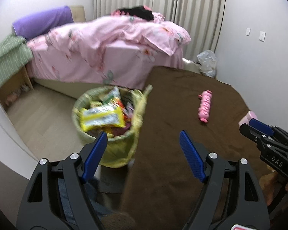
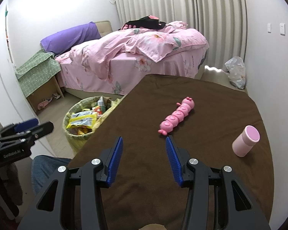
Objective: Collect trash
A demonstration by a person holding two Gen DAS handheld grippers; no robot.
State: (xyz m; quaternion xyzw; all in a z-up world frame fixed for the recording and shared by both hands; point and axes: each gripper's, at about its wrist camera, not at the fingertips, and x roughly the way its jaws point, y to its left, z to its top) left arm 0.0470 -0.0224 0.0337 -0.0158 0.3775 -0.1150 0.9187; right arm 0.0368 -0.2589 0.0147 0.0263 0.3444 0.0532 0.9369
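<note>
Both grippers, left [image 1: 143, 143] and right [image 2: 144, 149], gape empty. The bin [image 2: 74, 134] of blurred wrappers [image 1: 102, 117] sits ahead-left, its near side hidden by the table [image 2: 182, 172]. Toy [image 2: 177, 116] ahead-right.

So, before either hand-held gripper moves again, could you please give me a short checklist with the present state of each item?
1. Left hand-held gripper open with nothing in it: ok.
2. Right hand-held gripper open with nothing in it: ok.
3. Round woven trash basket with a yellow-green liner upright on the floor beside the table: ok.
4. Room left in the basket: not ok, the yellow snack wrapper and other packets reach the rim.
5. Brown cloth-covered table free of wrappers: ok; only a pink caterpillar toy and a pink cylindrical cup show.
6. Whether the toy and cup count as trash: cannot tell.
</note>
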